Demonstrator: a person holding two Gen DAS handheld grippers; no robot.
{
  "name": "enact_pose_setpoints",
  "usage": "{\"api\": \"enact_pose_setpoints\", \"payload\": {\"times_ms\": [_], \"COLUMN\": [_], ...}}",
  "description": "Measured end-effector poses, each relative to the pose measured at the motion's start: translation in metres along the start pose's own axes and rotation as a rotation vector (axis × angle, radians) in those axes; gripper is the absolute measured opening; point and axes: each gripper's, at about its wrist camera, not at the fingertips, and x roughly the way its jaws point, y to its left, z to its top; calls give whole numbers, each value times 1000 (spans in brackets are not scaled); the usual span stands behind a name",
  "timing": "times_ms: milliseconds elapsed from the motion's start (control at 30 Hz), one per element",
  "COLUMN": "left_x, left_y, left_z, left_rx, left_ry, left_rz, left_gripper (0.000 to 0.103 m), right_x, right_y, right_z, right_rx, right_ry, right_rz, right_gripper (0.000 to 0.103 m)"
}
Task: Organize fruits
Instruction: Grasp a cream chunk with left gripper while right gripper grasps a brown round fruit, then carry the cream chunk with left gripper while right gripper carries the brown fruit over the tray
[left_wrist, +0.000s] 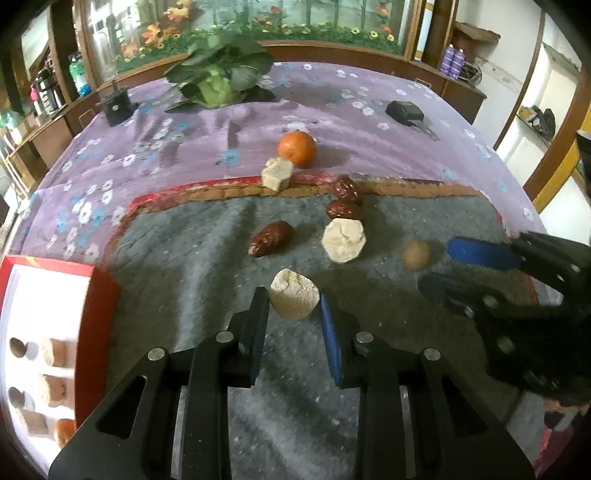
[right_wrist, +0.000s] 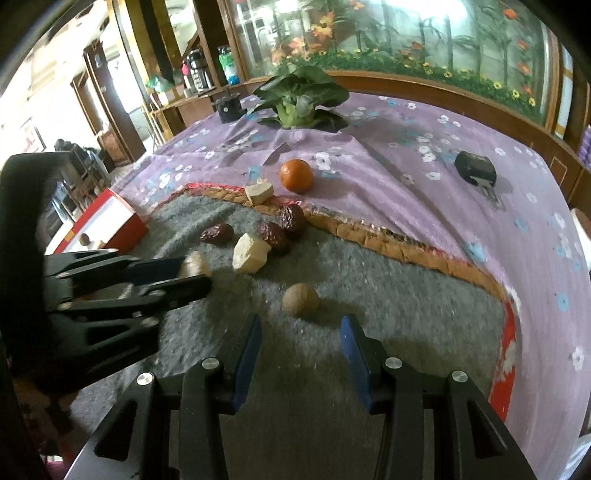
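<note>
Here left gripper (left_wrist: 294, 299) clamps pale beige crumbly chunk (left_wrist: 294, 298) on grey felt mat (left_wrist: 184, 280); right gripper (right_wrist: 301, 326) gapes empty before round tan fruit (right_wrist: 300, 299). Risk: chunk crumbling, slipping. Farther, orange tangerine (left_wrist: 297, 148).

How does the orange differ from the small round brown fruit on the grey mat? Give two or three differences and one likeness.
The orange is bright orange; the brown fruit is dull tan. The orange looks larger. The orange sits on the purple flowered cloth, far from the tongs; the brown fruit lies on the grey mat, just ahead of the right tongs. Both are round and ungripped.
</note>
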Motion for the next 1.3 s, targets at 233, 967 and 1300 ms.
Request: {"api": "enact_pose_setpoints", "payload": {"times_ms": [233,967,1300], "left_x": [-14,-68,-87], "left_y": [10,54,77], "left_z": [-8,-43,-58], "left_rx": [-20,-104,-144], "left_ry": [-14,-69,-94], "left_rz": [22,70,114], "left_gripper": [27,27,27], "right_x": [19,-24,-19], "right_y": [4,76,118], "right_z": [6,-9,-7], "right_rx": [-52,-84,-135], "right_ry": [33,-28,-18], "right_rz": [-76,35,80], "right_gripper": [23,23,23]}}
